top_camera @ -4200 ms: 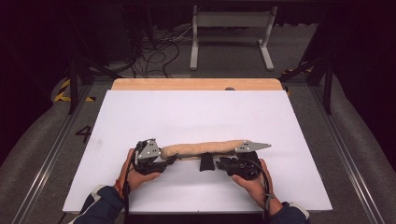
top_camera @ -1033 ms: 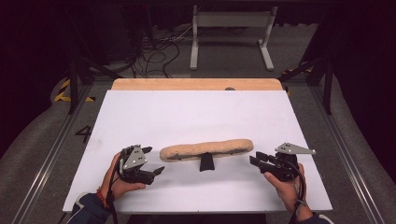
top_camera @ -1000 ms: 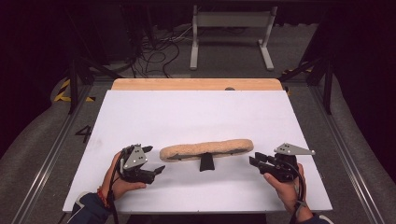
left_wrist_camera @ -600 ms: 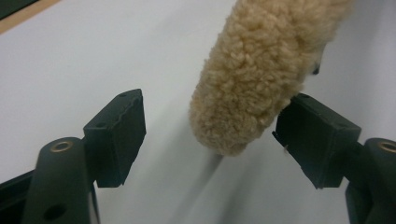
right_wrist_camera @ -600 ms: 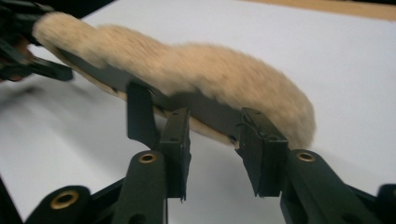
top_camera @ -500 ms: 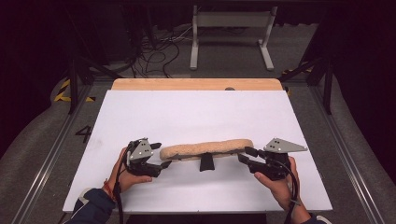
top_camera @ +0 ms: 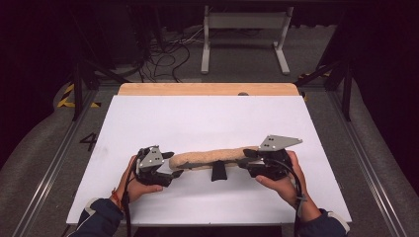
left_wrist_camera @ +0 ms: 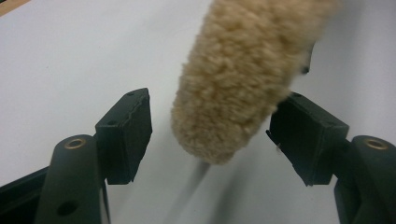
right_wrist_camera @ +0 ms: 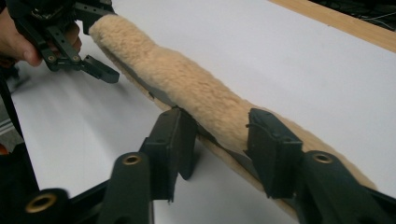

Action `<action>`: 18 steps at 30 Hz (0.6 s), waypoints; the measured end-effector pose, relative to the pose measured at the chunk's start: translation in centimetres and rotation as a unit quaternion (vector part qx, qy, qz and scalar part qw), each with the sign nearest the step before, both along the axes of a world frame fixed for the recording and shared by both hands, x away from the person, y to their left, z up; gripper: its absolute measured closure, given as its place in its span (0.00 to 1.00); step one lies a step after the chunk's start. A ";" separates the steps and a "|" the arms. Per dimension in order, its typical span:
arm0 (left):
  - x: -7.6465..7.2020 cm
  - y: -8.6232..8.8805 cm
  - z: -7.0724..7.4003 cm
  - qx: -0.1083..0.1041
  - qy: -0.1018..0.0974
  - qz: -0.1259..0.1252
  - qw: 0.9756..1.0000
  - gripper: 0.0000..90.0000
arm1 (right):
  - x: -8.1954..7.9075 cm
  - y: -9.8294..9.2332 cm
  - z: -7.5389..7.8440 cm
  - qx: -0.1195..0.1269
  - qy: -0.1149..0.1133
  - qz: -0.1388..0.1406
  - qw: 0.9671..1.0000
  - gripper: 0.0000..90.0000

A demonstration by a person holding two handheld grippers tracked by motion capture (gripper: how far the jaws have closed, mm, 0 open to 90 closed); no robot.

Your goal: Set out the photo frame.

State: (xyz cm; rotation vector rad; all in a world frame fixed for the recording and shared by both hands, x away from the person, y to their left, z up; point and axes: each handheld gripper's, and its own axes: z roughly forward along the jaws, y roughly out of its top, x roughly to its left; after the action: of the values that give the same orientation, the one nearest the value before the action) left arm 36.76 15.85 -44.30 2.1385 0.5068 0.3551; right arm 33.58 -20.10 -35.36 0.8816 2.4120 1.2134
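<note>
A long tan fleece pad [top_camera: 212, 157] lies across the near part of the white table [top_camera: 207, 118], with a short black strap [top_camera: 217, 173] under its middle. My left gripper [top_camera: 174, 165] straddles the pad's left end [left_wrist_camera: 238, 79]. Its jaws have just been closing. One pad [left_wrist_camera: 303, 135] touches the fleece and the other [left_wrist_camera: 128, 126] stands clear. My right gripper [top_camera: 245, 159] straddles the right end [right_wrist_camera: 187, 84]. Its jaws [right_wrist_camera: 219, 123] have just been opening and sit loosely on either side of the fleece. The left gripper [right_wrist_camera: 100, 39] is also seen at the far end in the right gripper view.
A wooden strip [top_camera: 207, 89] runs along the table's far edge. Beyond it, on the dark floor, stand a white metal frame [top_camera: 244, 34] and loose cables [top_camera: 168, 49]. Metal rails [top_camera: 368, 168] flank the table.
The right gripper has come in leftward and upward from the table's right side to the pad's right end, with its jaws wider. The left gripper has edged onto the left end.
</note>
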 end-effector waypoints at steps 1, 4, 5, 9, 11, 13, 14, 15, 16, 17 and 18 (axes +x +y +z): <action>0.0 0.0 0.0 0.000 0.000 0.000 1.000 0.34 | 0.0 0.0 0.0 0.000 0.000 0.000 1.000 0.57; 0.2 -0.3 0.1 -0.005 0.000 -0.005 1.000 0.34 | 0.8 1.6 0.2 -0.032 -0.002 0.005 0.999 0.54; 0.3 -0.3 0.2 -0.004 -0.002 -0.008 1.000 0.37 | 1.0 2.0 0.3 -0.042 -0.005 0.002 0.999 0.53; 0.3 -0.5 0.3 0.002 -0.015 -0.004 1.000 0.57 | 1.4 2.4 0.5 -0.042 -0.009 0.003 0.999 0.52; 0.3 -0.4 0.3 0.001 -0.014 -0.012 1.000 0.63 | 1.4 2.4 0.6 -0.039 -0.009 0.003 0.999 0.52; 0.0 -0.5 0.3 0.011 -0.022 -0.015 1.000 0.64 | 1.4 2.2 0.6 -0.037 -0.011 0.001 0.999 0.51; 0.0 -0.5 0.3 0.010 -0.023 -0.015 1.000 0.64 | 1.4 2.2 0.6 -0.036 -0.011 0.000 0.999 0.51; -0.1 -0.5 0.3 0.009 -0.023 -0.015 1.000 0.64 | 1.4 2.2 0.6 -0.034 -0.008 0.000 0.999 0.51; -0.1 -0.4 0.3 0.009 -0.023 -0.017 1.000 0.64 | 1.4 2.2 0.5 -0.036 -0.006 0.001 0.999 0.51; -0.2 -0.4 0.3 0.008 -0.023 -0.019 1.000 0.63 | 1.4 2.2 0.5 -0.042 -0.006 -0.002 0.999 0.53; -0.3 -0.4 0.3 0.007 -0.020 -0.022 1.000 0.62 | 1.3 2.1 0.5 -0.039 -0.005 -0.003 0.999 0.53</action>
State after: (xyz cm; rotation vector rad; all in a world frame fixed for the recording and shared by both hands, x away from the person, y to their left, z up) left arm 36.51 15.47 -43.97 2.1480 0.4346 0.3781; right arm 34.87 -17.98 -34.84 0.8579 2.4289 1.1092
